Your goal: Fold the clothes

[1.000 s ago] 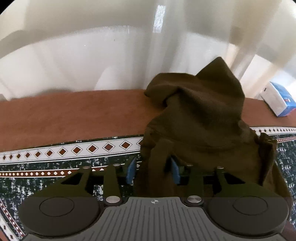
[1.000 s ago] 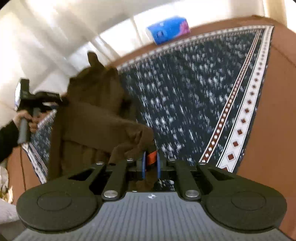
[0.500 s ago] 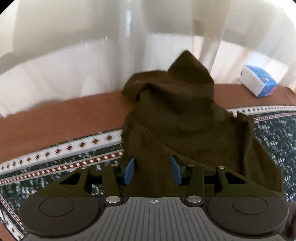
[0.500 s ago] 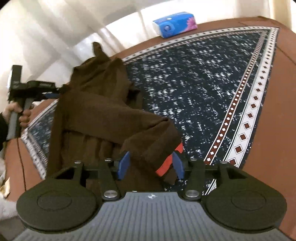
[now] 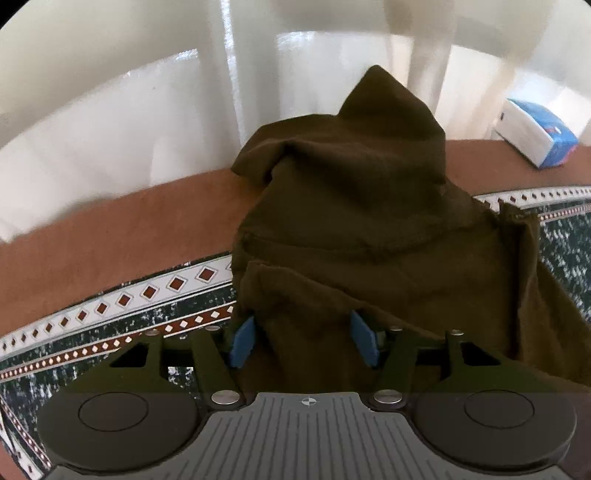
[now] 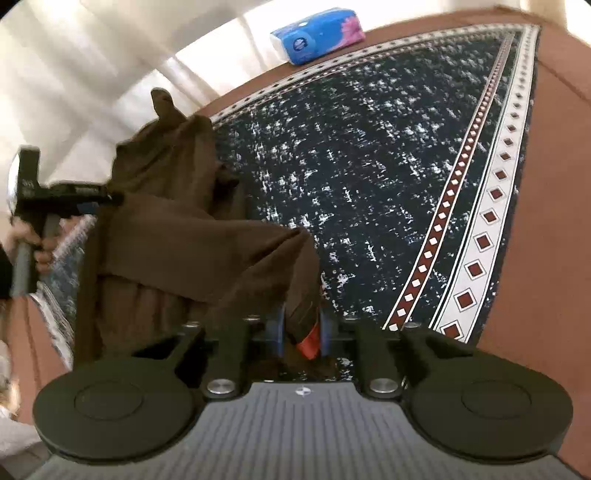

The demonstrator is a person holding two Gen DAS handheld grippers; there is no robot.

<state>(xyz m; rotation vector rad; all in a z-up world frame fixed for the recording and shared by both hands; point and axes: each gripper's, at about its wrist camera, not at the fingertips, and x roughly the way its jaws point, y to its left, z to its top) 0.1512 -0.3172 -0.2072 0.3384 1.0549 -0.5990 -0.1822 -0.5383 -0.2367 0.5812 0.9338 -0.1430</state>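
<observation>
The right hand-held gripper point(image 6: 302, 328), jaws just closing, is clenching the brown garment's point(image 6: 166, 206) cuff, while the left hand-held gripper point(image 5: 302, 338), jaws just widening, is straddling cloth unpressed.

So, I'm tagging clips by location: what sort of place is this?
Probably a home living room: a patterned rug on brown carpet, pale curtains behind, and a tissue pack on the floor.

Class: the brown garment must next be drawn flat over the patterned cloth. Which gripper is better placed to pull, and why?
Right gripper: its jaws have just closed on the brown garment. The left gripper has just opened wider, fabric loose between its pads.
</observation>
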